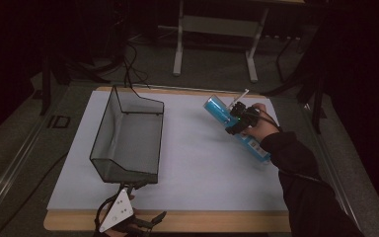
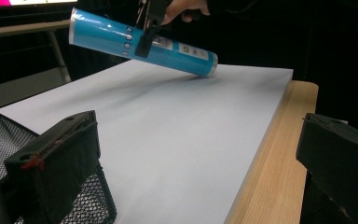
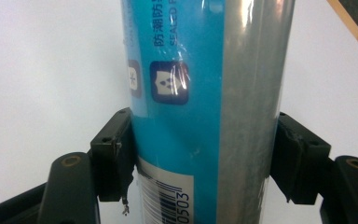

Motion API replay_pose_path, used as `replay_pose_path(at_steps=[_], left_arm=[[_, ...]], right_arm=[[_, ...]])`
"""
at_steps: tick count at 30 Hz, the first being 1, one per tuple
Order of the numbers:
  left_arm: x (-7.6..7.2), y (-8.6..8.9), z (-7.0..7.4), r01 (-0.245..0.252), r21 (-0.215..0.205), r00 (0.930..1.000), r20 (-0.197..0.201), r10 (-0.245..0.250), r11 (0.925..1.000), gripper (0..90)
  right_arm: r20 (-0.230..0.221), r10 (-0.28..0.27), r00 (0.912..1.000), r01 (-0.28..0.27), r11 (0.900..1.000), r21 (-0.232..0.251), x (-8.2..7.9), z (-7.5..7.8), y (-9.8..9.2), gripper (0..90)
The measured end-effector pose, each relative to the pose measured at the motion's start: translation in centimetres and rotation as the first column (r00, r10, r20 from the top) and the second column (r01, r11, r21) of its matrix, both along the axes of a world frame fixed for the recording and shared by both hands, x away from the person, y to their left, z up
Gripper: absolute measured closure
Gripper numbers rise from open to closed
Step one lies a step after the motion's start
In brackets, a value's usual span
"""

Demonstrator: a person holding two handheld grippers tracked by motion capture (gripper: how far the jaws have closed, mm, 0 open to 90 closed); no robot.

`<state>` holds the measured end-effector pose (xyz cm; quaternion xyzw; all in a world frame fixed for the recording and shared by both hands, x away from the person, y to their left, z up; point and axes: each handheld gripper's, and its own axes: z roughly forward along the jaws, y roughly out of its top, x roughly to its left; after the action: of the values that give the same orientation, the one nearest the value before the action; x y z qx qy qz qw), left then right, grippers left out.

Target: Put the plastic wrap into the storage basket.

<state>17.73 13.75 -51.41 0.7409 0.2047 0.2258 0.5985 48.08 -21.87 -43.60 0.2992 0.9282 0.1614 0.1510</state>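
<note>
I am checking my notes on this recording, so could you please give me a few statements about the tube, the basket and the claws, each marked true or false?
1. The right claw is shut on the blue tube. True.
2. The blue tube lies inside the mesh basket. False: it is held tilted over the white sheet, apart from the basket.
3. The left claw stands open with nothing between its jaws. True.
4. The mesh basket is full of items. False: nothing shows inside it.
5. The basket stands on the right of the table in the high view. False: it stands on the left.
</note>
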Motion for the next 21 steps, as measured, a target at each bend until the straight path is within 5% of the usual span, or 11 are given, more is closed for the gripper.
replay_pose_path(at_steps=[5, 21], left_arm=[[0.0, 0.0, 0.0, 0.004, 0.002, 1.0, 0.0, -0.004, 1.0, 0.1], [-0.1, 0.0, -0.1, 0.009, 0.003, 1.0, -0.003, -0.009, 1.0, 0.1]], right_arm=[[-0.027, -0.032, 0.9991, 0.031, 0.999, -0.024, 1.2, -0.9, 0.5, 31.9], [-0.098, -0.012, 0.9951, 0.0, 0.993, -0.117, 3.0, -5.2, 2.5, 31.8]])
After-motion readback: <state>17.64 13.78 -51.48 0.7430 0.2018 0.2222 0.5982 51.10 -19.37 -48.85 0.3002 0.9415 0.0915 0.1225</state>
